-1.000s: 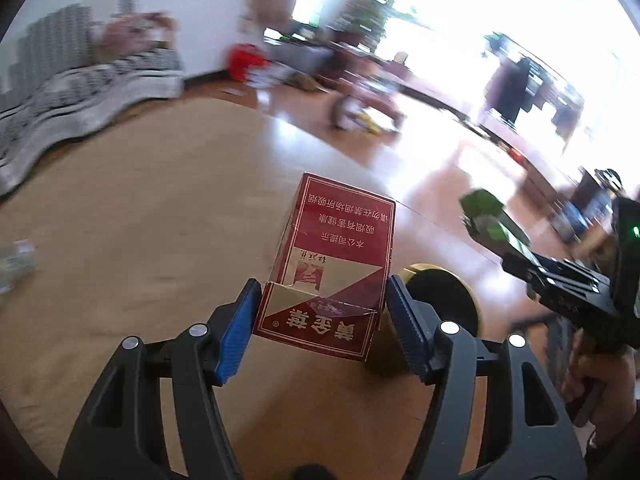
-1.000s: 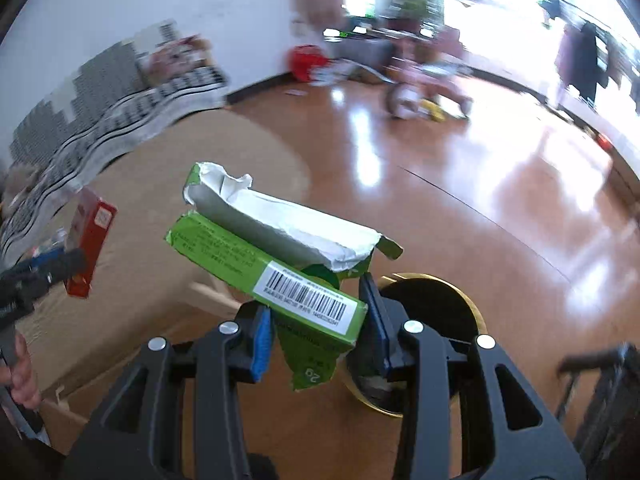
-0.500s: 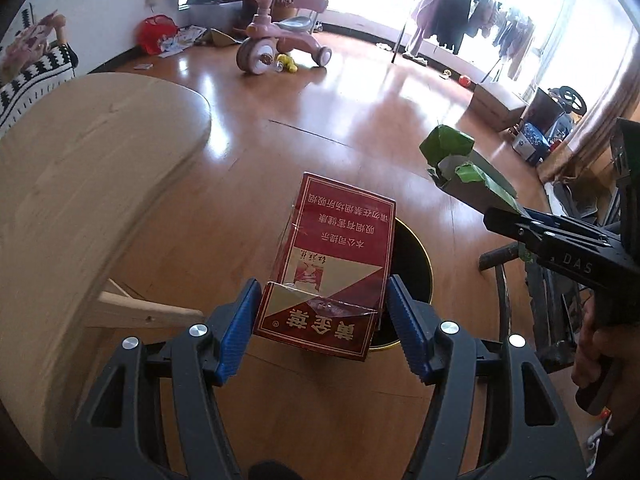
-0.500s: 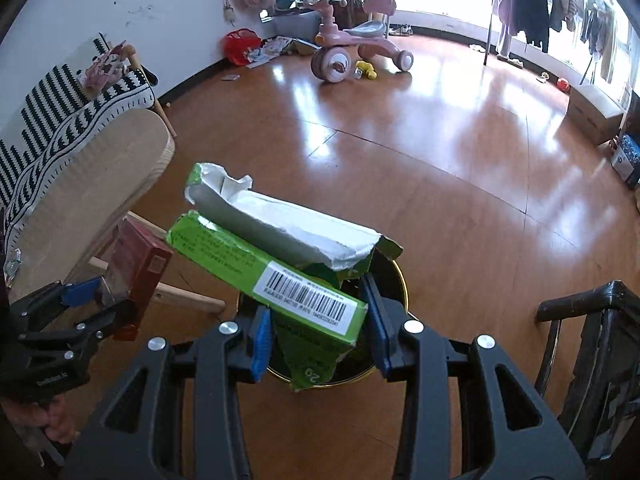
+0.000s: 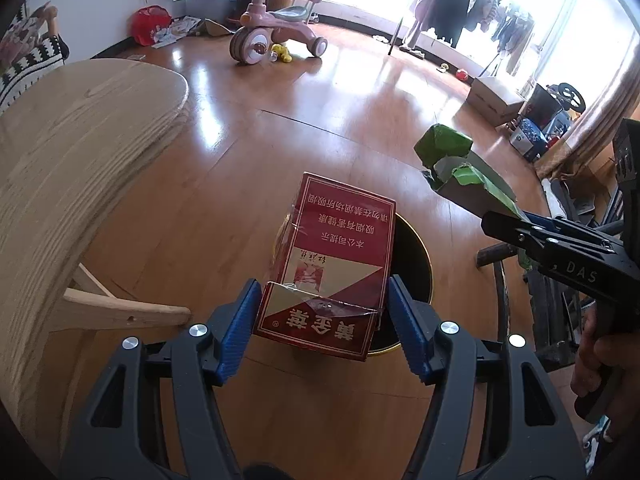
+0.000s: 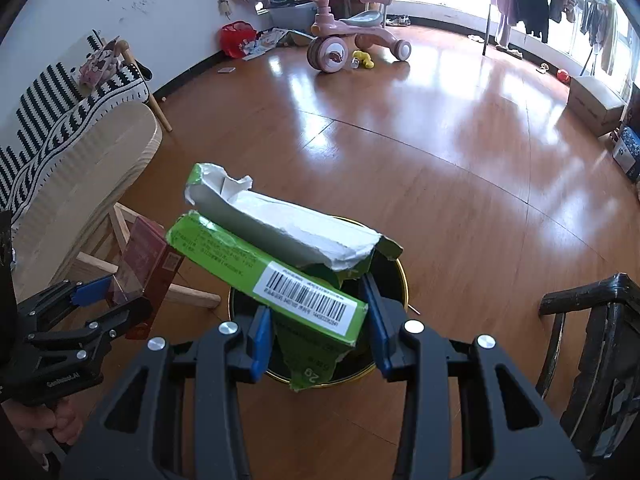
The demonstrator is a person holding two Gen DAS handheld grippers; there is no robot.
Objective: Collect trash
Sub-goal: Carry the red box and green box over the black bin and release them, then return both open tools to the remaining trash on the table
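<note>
Both pieces of trash hang above the round black bin with its gold rim, which stands on the wooden floor just beside the leg of the pale wooden table. That placing looks deliberate: each item sits over or near the bin's mouth so that a release would likely drop it inside rather than onto the floor.

The left gripper points steeply down toward the bin and pinches a red cigarette pack across its width, one blue pad pressed to each side. Its jaws stand fairly wide because the pack itself is wide. The pack's far end covers the bin's near-left rim in the left wrist view, so it seems to sit above that edge rather than over the middle of the opening.

The right gripper has its jaws drawn closer together and clamps the torn green carton by its lower, crumpled part. The carton lies slantwise across the pads, its ripped white inside facing up and its barcode toward the camera. In the right wrist view it hangs directly above the bin's mouth.

The two grippers are near each other but apart, one on either side of the bin, which probably keeps the items from colliding when dropped.
</note>
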